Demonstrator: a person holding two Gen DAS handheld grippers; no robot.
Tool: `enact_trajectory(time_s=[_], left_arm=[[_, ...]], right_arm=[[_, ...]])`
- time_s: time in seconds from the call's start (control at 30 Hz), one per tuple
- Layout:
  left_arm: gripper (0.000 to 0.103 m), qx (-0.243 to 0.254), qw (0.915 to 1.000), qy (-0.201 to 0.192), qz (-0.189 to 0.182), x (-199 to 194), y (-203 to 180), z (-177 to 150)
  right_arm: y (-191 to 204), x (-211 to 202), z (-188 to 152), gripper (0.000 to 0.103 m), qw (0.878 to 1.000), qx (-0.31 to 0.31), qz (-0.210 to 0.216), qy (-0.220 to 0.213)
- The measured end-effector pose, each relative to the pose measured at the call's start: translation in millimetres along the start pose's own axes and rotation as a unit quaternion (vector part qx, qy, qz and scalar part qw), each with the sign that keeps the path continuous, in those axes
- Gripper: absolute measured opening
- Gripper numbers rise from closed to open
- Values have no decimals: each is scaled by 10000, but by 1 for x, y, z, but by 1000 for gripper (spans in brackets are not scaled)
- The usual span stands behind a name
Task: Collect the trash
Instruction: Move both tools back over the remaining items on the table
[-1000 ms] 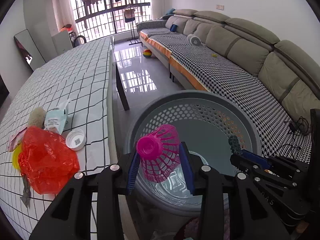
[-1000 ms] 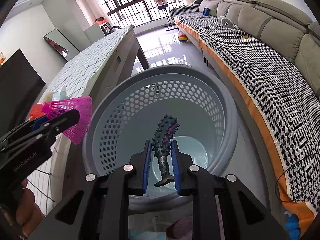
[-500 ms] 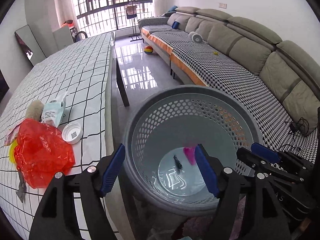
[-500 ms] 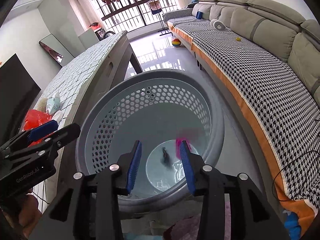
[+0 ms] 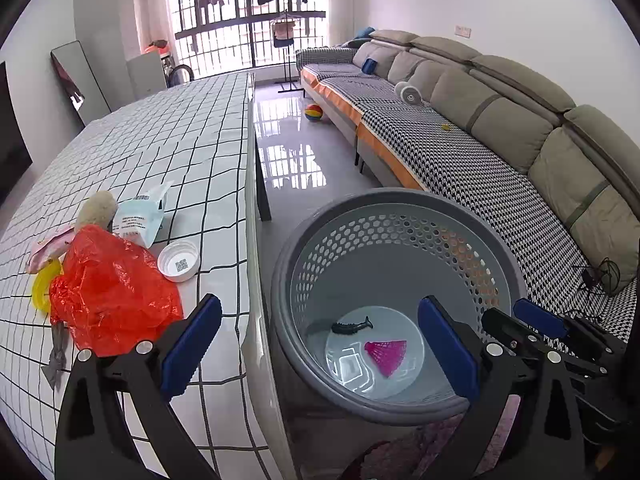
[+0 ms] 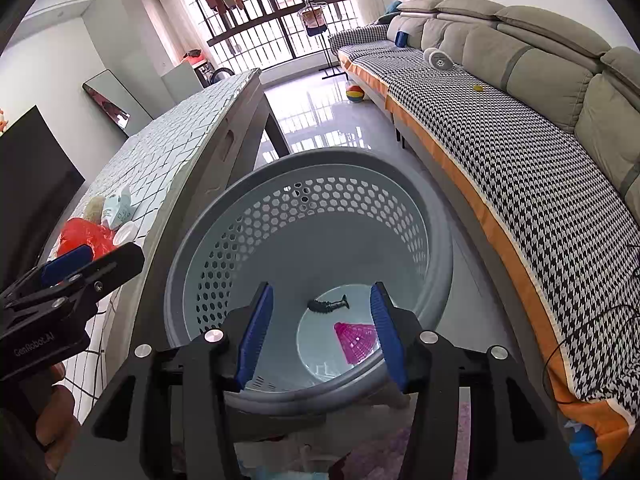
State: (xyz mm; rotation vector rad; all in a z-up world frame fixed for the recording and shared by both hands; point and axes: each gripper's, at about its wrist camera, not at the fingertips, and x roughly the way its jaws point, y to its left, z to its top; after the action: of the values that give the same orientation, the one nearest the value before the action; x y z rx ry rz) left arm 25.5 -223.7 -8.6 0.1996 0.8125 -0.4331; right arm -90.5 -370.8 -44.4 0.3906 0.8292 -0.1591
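Note:
A grey perforated basket [image 5: 400, 200] [image 6: 304, 160] stands on the floor beside the table. On its bottom lie a pink shuttlecock [image 5: 386, 354] [image 6: 354, 340] and a dark spiky toy [image 5: 352, 326] [image 6: 328, 305]. My left gripper [image 5: 320, 352] hangs over the basket rim, its jaws opening wide with nothing between them. My right gripper [image 6: 322, 336] hangs over the basket too, its jaws opening and empty. On the table lie a red plastic bag [image 5: 108, 296], a white cap [image 5: 179, 261], a pale blue packet [image 5: 138, 220], a beige fluffy ball [image 5: 98, 208] and a yellow ring [image 5: 42, 290].
The checked table [image 5: 160, 140] runs along the left, its edge close to the basket. A long grey sofa [image 5: 500, 128] with a houndstooth cover fills the right. A coloured ball [image 5: 313, 112] lies on the shiny floor. Cables [image 5: 600, 276] lie on the sofa.
Both grippers opened. The pink shuttlecock left the left gripper and the dark spiky toy left the right; both fell to the basket's bottom.

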Motion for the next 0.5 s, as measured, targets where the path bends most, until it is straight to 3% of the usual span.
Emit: enact_trajectory(time_s=[0.5], left_arm=[[97, -159, 9982, -508, 281, -39, 40, 5]], right_arm=[[16, -11, 17, 55, 9991, 180, -12, -373]])
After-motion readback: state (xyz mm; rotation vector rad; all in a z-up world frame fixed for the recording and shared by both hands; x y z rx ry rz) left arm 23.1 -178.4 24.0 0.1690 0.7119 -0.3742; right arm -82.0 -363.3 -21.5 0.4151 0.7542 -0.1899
